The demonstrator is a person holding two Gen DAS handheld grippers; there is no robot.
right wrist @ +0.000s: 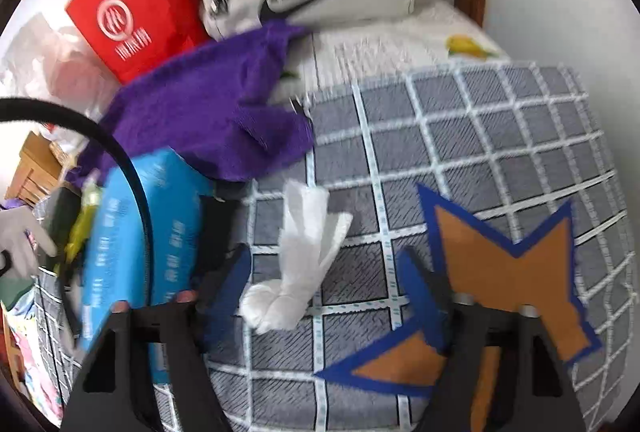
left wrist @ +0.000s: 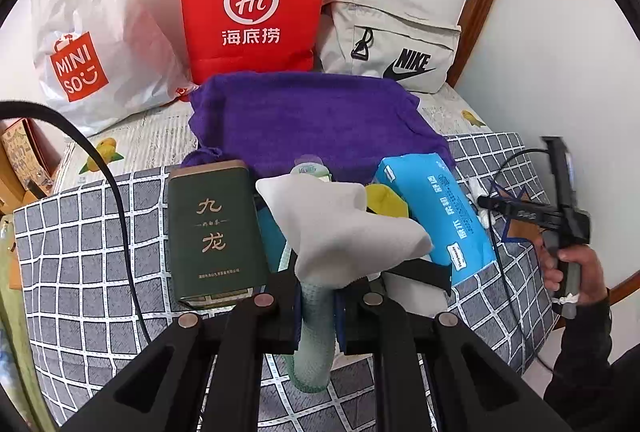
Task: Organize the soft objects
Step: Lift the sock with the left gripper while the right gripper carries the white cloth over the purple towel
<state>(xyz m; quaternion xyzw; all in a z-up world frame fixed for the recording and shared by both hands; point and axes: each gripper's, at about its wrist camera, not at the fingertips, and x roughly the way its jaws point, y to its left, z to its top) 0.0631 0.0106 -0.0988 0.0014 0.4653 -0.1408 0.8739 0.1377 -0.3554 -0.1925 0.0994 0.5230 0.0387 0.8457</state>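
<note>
My left gripper is shut on a pale green and white sock, which it holds above the checked blanket; the green cuff hangs down between the fingers. My right gripper is open just above the blanket, with a crumpled white tissue lying between its fingers, untouched. A purple towel lies spread behind; it also shows in the right wrist view. The right gripper also shows at the right of the left wrist view.
A green tin box, a blue tissue pack, something yellow and a bottle top lie on the blanket. A brown star with blue edge lies right. A red paper bag, Miniso bag and Nike bag stand behind.
</note>
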